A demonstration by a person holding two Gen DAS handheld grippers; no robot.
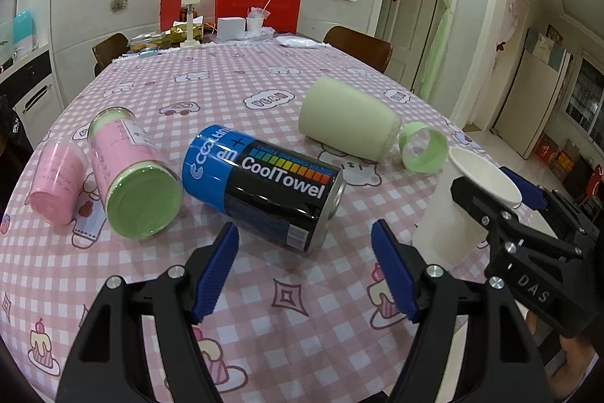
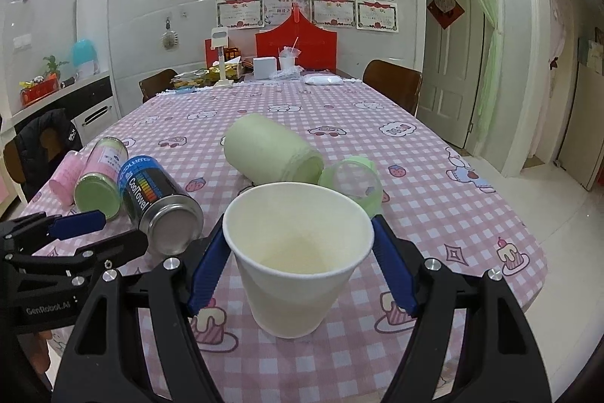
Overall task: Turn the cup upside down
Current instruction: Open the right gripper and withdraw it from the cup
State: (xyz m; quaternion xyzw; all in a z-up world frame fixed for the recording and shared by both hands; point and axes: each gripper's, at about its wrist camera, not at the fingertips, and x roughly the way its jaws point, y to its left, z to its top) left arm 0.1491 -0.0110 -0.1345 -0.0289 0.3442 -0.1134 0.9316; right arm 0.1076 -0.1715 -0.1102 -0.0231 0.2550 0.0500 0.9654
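Note:
A white paper cup (image 2: 298,263) stands upright, mouth up, on the pink checked tablecloth (image 2: 434,184). My right gripper (image 2: 300,252) has its blue pads (image 2: 205,270) on both sides of the cup near the rim, touching or nearly touching it. In the left wrist view the cup (image 1: 464,203) is at the right with the right gripper (image 1: 498,191) around its rim. My left gripper (image 1: 304,263) is open and empty, just in front of the CoolTowel can (image 1: 264,184).
A blue and black CoolTowel can (image 2: 158,203) lies on its side left of the cup. A pale green tube (image 2: 271,153) and its green lid (image 2: 355,184) lie behind it. A pink jar (image 1: 128,169) and a pink roll (image 1: 56,184) lie at left. Clutter at the table's far end.

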